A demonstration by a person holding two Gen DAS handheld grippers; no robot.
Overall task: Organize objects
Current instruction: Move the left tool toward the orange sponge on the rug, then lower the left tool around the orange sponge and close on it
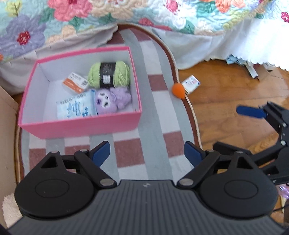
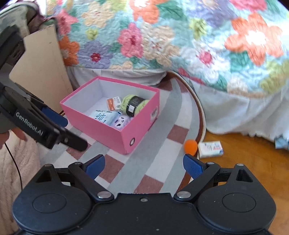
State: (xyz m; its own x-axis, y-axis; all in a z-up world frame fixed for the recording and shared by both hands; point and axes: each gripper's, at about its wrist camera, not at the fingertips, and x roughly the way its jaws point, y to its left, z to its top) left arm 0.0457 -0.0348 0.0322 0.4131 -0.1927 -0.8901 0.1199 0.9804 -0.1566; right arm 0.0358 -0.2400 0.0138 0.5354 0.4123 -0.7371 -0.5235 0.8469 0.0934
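Observation:
A pink box (image 1: 81, 124) (image 2: 115, 134) stands on the checked rug. Inside lie a green yarn ball (image 1: 109, 74) (image 2: 135, 104), a purple plush toy (image 1: 112, 99) (image 2: 122, 122), a blue tissue pack (image 1: 76, 106) (image 2: 105, 116) and a small orange-white carton (image 1: 75, 82) (image 2: 113, 103). An orange ball (image 1: 178, 90) (image 2: 190, 145) sits at the rug's edge beside a small white box (image 1: 191, 84) (image 2: 210, 149). My left gripper (image 1: 146, 153) is open over the rug, short of the pink box. My right gripper (image 2: 143, 165) is open too, nothing between its fingers, the ball just beyond its right fingertip.
A bed with a floral quilt (image 1: 144, 16) (image 2: 162, 36) and white skirt borders the rug (image 1: 153, 112) at the back. A beige cabinet side (image 2: 41, 72) stands left of the box. Wooden floor (image 1: 225, 101) lies right, with papers (image 1: 252, 66) under the bed.

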